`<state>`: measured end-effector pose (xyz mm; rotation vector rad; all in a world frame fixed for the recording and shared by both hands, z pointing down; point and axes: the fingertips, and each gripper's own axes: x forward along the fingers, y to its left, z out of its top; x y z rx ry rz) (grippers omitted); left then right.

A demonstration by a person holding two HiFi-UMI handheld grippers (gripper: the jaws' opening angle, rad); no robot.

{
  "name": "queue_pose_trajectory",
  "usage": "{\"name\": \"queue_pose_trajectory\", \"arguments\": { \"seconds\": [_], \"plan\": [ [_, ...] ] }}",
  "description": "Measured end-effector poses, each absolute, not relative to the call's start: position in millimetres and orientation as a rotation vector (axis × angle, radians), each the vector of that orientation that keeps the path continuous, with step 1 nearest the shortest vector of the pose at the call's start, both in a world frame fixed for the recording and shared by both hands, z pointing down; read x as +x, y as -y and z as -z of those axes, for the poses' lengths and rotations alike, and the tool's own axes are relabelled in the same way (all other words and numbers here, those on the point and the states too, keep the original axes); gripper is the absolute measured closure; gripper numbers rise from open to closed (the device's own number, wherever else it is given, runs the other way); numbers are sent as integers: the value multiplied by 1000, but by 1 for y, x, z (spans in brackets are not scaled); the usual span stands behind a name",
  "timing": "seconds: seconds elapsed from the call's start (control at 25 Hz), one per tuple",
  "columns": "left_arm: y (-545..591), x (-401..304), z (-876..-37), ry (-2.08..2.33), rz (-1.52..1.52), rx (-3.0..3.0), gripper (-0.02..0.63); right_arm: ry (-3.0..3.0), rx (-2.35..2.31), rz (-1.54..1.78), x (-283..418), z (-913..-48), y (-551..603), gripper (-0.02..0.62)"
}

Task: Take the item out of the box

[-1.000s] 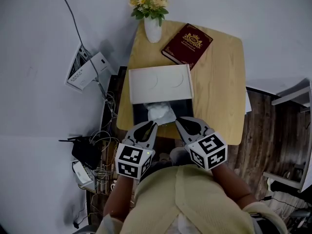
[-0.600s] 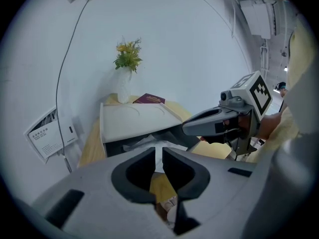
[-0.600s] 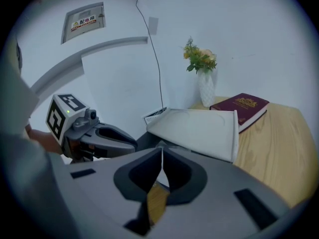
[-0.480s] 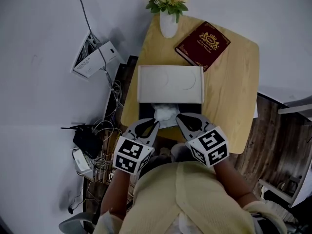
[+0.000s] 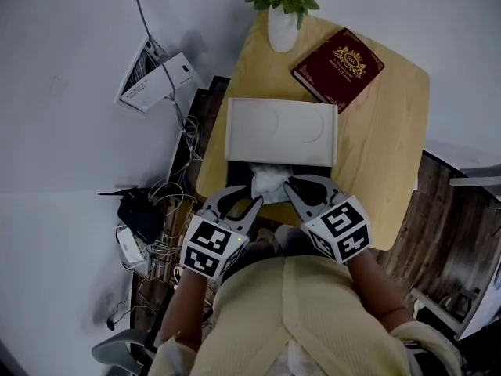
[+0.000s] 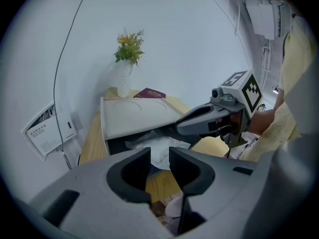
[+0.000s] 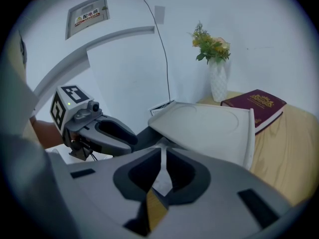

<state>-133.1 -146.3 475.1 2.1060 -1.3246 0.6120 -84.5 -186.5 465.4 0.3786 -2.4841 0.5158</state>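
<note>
A flat box lies on the wooden table (image 5: 383,155). Its white lid (image 5: 282,130) is slid back, and the black base (image 5: 237,174) is uncovered at the near end. A crumpled white wrapped item (image 5: 270,180) lies in that opening. My left gripper (image 5: 241,202) hovers at the near left corner of the box. Its jaws are opening, with nothing between them (image 6: 159,156). My right gripper (image 5: 297,186) is at the item's right edge. Its jaws are closed to a thin slit (image 7: 162,156). I cannot tell whether they pinch the wrapping.
A dark red book (image 5: 337,63) and a white vase of flowers (image 5: 282,26) stand on the far side of the table. Cables, a black router (image 5: 141,222) and a white device (image 5: 160,81) lie on the floor to the left. The table's near edge runs just under my grippers.
My left gripper's jaws have parted from shut. Both grippers stay at the box's near end, and the white item looks slightly shifted.
</note>
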Motion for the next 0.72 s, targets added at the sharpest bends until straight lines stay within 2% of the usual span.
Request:
{"name": "queue_pose_trajectory", "arguments": {
  "seconds": [0.44, 0.72],
  "plan": [
    [138, -129, -476, 1295, -607, 2112, 471, 2469, 337, -490, -85, -466, 187, 563],
    [132, -117, -487, 1196, -815, 2216, 405, 2469, 361, -524, -80, -466, 186, 561]
  ]
}}
